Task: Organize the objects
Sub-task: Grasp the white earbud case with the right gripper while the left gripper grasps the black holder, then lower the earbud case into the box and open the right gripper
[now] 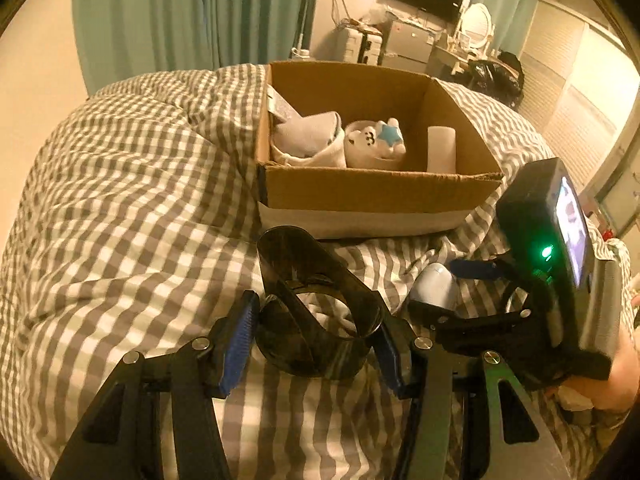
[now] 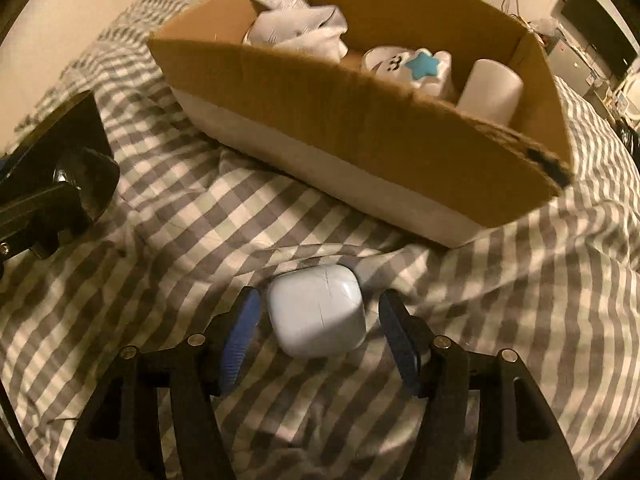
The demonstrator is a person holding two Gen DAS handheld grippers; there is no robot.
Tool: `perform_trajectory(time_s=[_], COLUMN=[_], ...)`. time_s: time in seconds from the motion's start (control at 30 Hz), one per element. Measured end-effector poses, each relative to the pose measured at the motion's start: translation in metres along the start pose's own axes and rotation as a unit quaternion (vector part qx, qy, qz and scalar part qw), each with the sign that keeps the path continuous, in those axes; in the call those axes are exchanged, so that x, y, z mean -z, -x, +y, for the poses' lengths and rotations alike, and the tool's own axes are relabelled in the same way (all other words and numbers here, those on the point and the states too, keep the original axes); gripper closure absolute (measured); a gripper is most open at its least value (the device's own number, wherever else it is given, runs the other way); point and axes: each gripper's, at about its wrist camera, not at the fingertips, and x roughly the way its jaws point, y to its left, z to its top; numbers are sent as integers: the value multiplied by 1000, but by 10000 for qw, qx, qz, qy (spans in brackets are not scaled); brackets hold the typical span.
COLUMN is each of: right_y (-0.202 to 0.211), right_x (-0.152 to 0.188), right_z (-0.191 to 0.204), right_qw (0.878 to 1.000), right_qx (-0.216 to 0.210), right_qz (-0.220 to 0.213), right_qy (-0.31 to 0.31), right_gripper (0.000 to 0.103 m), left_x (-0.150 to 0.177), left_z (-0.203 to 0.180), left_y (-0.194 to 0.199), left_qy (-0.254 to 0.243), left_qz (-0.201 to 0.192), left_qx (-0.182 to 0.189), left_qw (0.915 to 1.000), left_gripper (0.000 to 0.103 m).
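Observation:
My left gripper (image 1: 316,344) is shut on a dark translucent ring-shaped plastic piece (image 1: 304,280), both blue pads pressing its sides, held just above the checked duvet (image 1: 140,220). A pale blue earbud case (image 2: 316,312) lies on the duvet between the pads of my right gripper (image 2: 320,336). That gripper is open, with a gap on each side of the case. Behind stands an open cardboard box (image 1: 376,192) holding a grey-white sock (image 1: 308,136), a white plush with a blue star (image 1: 376,140) and a white cylinder (image 1: 441,148).
The box sits on a bed's rumpled duvet, which slopes away on all sides. A silver packet (image 1: 280,106) leans in the box's left corner. A hand (image 1: 608,380) holds the right gripper's body (image 1: 560,264). Teal curtains (image 1: 180,12) and a dresser (image 1: 408,40) stand beyond.

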Motion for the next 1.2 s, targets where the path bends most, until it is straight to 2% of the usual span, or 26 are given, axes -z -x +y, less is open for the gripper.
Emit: perform_trajectory(time_s=[0.03, 0.2, 0.37, 0.47, 0.6, 0.7, 0.73, 0.8, 0.9, 1.07, 1.2], right_y=[-1, 16, 63, 93, 133, 149, 153, 154, 147, 113, 84], right_x=[1, 8, 14, 12, -6, -30, -37, -52, -68, -91, -101], right_z=[1, 0, -4, -6, -13, -18, -23, -31, -45, -65, -72], right_qw=[10000, 9995, 9964, 9935, 9876, 9832, 9818, 9792, 9778, 9791, 9808], right_qx=[21, 146, 212, 197, 259, 274, 275, 247, 203, -28, -181], right_qz=[10, -277, -803, -1094, -1516, -1762, -1827, -1937, -1975, -1859, -1762], right_qy=[24, -43, -183, -239, -324, -401, -443, -545, -669, -825, -812], right_gripper=[51, 52, 52, 52, 52, 52, 52, 52, 52, 52, 51], left_x=[0, 2, -3, -18, -50, -76, -86, -100, -120, -144, -153], left_z=[0, -1, -3, -2, -4, -8, -10, -12, -15, -6, -5], left_y=[-1, 3, 24, 39, 57, 63, 62, 57, 35, -16, -41], left_qy=[-24, -116, -184, -223, -386, -496, -530, -562, -651, -411, -575], left_qz=[4, -46, -235, -404, -728, -947, -1010, -1057, -1006, -670, -637], left_qx=[19, 91, 213, 294, 192, 164, 154, 257, 342, 490, 502], left_qw=[10000, 9999, 9993, 9985, 9964, 9941, 9934, 9925, 9922, 9957, 9950], left_gripper=[48, 48, 48, 49, 50, 65, 65, 67, 76, 76, 76])
